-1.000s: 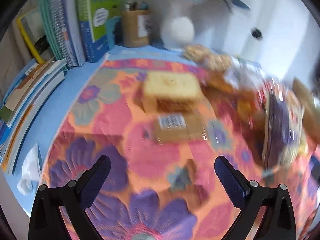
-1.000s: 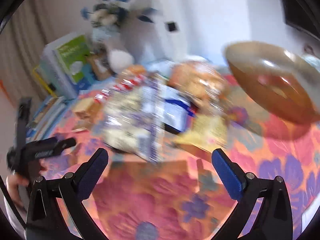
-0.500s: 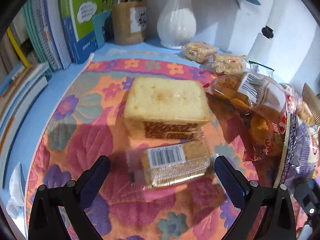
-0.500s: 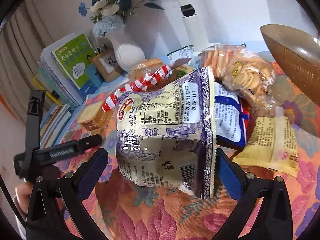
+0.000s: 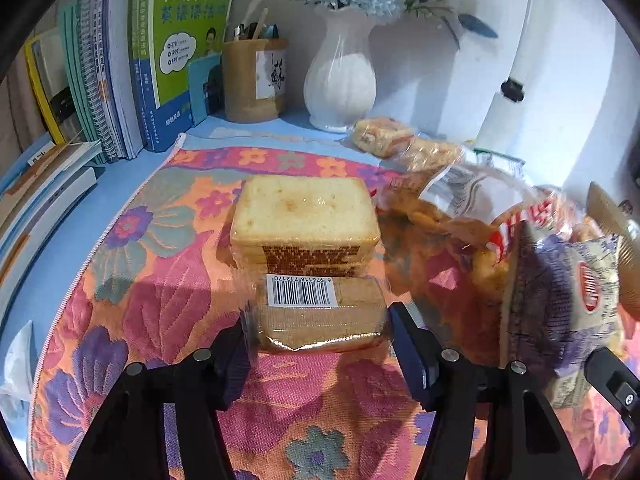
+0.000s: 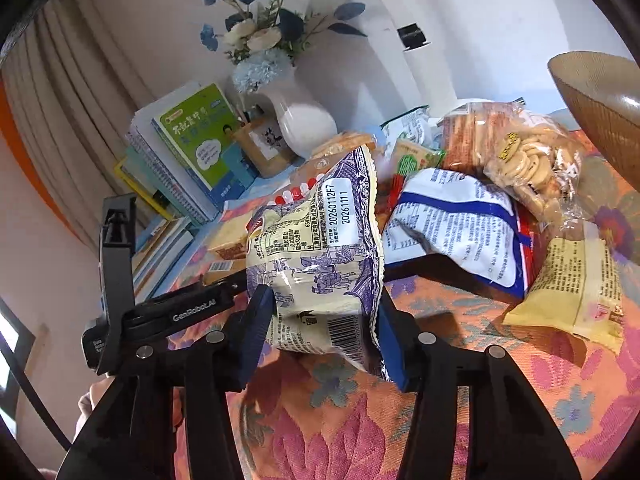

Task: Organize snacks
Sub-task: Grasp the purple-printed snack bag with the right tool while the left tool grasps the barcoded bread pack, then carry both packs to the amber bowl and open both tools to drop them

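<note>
Left gripper [image 5: 316,344]: jaws just narrowed, now pinching the ends of the wrapped brown cake bar [image 5: 320,314] lying on the floral mat [image 5: 160,304]. Right gripper [image 6: 324,336]: jaws just drawn in too, squeezing the purple-and-cream snack bag [image 6: 320,264], lower edge clear of the mat. At 12 o'clock of the bar, touching: a pale sponge cake pack [image 5: 305,222]. At 2 o'clock of the bag: loose heap of packets, wooden bowl [image 6: 600,104] beyond. Sorting apparently barely started; nearly everything left.
</note>
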Available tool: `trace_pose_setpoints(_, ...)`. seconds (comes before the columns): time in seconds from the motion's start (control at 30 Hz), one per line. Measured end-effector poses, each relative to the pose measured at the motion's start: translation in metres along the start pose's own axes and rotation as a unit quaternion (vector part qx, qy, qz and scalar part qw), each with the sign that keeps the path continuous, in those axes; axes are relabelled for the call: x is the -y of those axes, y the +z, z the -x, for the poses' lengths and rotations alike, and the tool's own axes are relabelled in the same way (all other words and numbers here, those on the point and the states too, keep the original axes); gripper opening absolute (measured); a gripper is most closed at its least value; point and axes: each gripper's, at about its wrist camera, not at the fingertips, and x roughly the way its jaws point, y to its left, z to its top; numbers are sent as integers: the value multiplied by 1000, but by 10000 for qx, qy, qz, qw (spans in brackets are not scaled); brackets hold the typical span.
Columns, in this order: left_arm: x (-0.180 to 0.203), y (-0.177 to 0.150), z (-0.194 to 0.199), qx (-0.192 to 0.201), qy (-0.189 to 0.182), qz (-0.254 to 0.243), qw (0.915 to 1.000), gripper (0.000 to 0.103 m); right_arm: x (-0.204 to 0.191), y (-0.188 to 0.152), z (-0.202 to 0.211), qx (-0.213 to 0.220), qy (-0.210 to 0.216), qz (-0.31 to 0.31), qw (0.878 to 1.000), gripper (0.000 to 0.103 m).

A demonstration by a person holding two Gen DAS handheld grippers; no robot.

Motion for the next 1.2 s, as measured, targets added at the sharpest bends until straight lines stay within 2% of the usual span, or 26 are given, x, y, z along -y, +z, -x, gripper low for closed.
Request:
trace_pose_setpoints(0.2, -5, -1, 14, 336, -335, 163, 9987, 61, 1, -5, 18, 352, 331, -70, 9988, 34)
trace_pose_setpoints(0.33, -5, -2, 18, 427, -312, 170, 9985, 62, 4, -4, 24, 495, 497, -173, 9974, 30)
trace_pose_setpoints(0.4, -6, -1, 17, 389, -285, 169, 9987, 62, 4, -3, 18, 387, 625, -180, 9971, 38)
trace_pose_setpoints(0.43, -6, -1, 16, 380, -295, 178, 9987, 62, 2, -2, 13, 236, 547, -160, 9981, 45)
trace_pose_setpoints(0.47, -7, -1, 16, 379, -304, 189, 9986, 62, 0, -1, 7, 121, 406, -126, 9990, 73)
trace_pose_setpoints(0.5, -7, -1, 16, 374, -312, 200, 9986, 62, -4, 1, 2, 22, 195, -77, 9998, 95)
trace_pose_setpoints(0.53, -7, -1, 16, 363, -319, 208, 9986, 62, -8, 1, -1, -25, 23, 21, 10000, 97)
trace_pose_setpoints(0.67, -10, -1, 13, 300, -341, 269, 9986, 62, -18, 4, -16, -145, -197, 286, 9993, 97)
trace_pose_setpoints(0.73, -11, -1, 13, 308, -379, 297, 9984, 62, -14, 6, -26, -292, -156, 181, 9993, 73)
trace_pose_setpoints(0.77, -12, -1, 13, 322, -399, 306, 9982, 62, -11, 7, -29, -344, 99, 91, 9993, 62)
trace_pose_setpoints(1.07, -13, -3, 20, 495, -501, 318, 9970, 62, 0, 2, -1, 185, 733, -167, 9970, 61)
trace_pose_setpoints(1.2, -11, -4, 25, 615, -612, 293, 9958, 62, 6, 1, 9, 398, 874, -338, 9948, 61)
